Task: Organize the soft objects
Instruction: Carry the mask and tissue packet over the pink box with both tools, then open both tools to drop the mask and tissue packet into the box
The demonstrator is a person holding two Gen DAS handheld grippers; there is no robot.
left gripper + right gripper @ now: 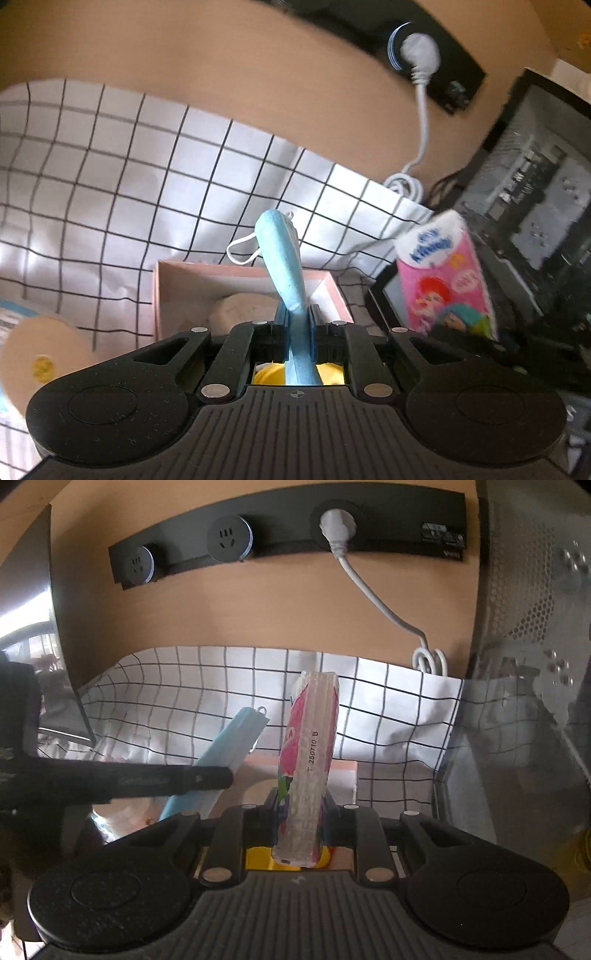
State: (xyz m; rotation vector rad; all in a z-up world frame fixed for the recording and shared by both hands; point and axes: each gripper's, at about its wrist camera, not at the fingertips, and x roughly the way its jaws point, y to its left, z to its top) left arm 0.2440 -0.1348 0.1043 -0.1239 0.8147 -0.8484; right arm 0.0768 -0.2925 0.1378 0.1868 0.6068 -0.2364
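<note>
two grippers are in my views, each with one soft thing. i count one blue face mask (282, 254), one pink tissue pack (308, 760), one pink box (325, 286) lying open on the checked cloth (110, 184), and one black socket strip (288, 528) on the wall with three round sockets (a single white plug (338, 524) sits in the right one).

my left gripper (295, 321) is clenched on the folded mask, which stands up out of the narrow jaws just in front of the box, its white ear loop hanging off to the left. my right gripper (301, 805) is clamped tight on the tissue pack, held on edge and upright, also in front of the box; from the left camera the pack shows to the right of the box.

inside the box i see one beige lump (243, 314), too blurred for me to name. left of the box sits one pale roll (44, 354), partly cut off.
</note>
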